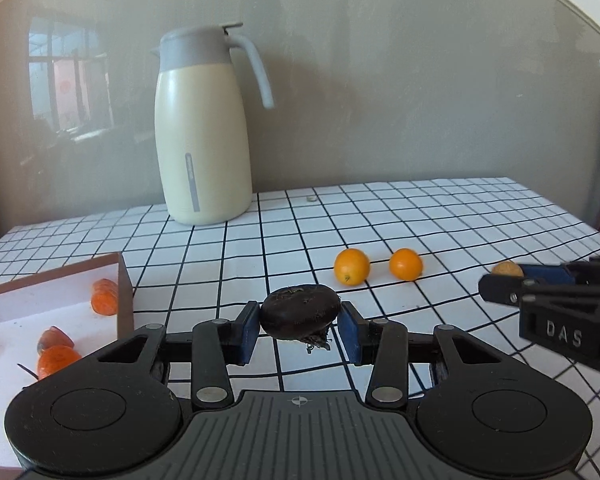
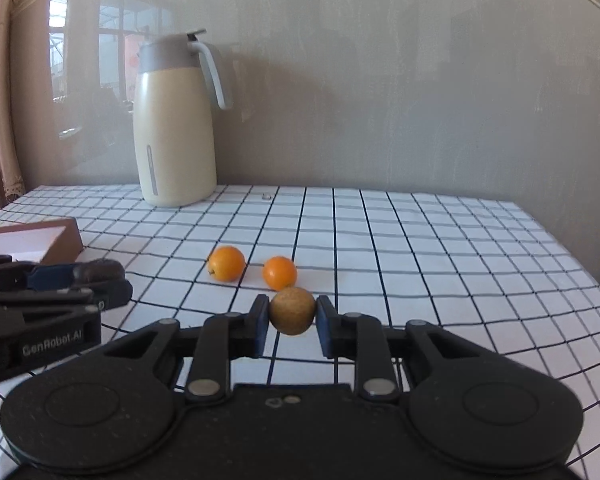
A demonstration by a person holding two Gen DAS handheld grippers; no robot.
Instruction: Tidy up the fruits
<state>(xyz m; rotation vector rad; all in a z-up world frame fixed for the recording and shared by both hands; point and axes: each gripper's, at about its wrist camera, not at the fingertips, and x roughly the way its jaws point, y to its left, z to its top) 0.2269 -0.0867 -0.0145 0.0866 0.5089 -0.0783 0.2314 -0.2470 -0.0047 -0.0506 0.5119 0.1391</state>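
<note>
My left gripper (image 1: pixel 299 320) is shut on a dark brown flattish fruit (image 1: pixel 300 315), lifted above the checked tablecloth. It also shows at the left of the right wrist view, where the left gripper (image 2: pixel 100 280) carries the dark fruit (image 2: pixel 100 271). My right gripper (image 2: pixel 292 322) is shut on a small tan round fruit (image 2: pixel 292 311); in the left wrist view the right gripper (image 1: pixel 500 280) holds that tan fruit (image 1: pixel 507 269) at the right edge. Two small oranges (image 1: pixel 351 266) (image 1: pixel 406 264) lie on the cloth ahead of both grippers, also seen as oranges (image 2: pixel 227 263) (image 2: pixel 279 272).
A brown box with a white floor (image 1: pixel 125 292) stands at the left and holds several orange fruits (image 1: pixel 105 297); its corner (image 2: pixel 66 240) shows in the right wrist view. A cream thermos jug (image 1: pixel 202 128) stands at the back by the wall. A tiny pale object (image 1: pixel 310 199) lies beyond.
</note>
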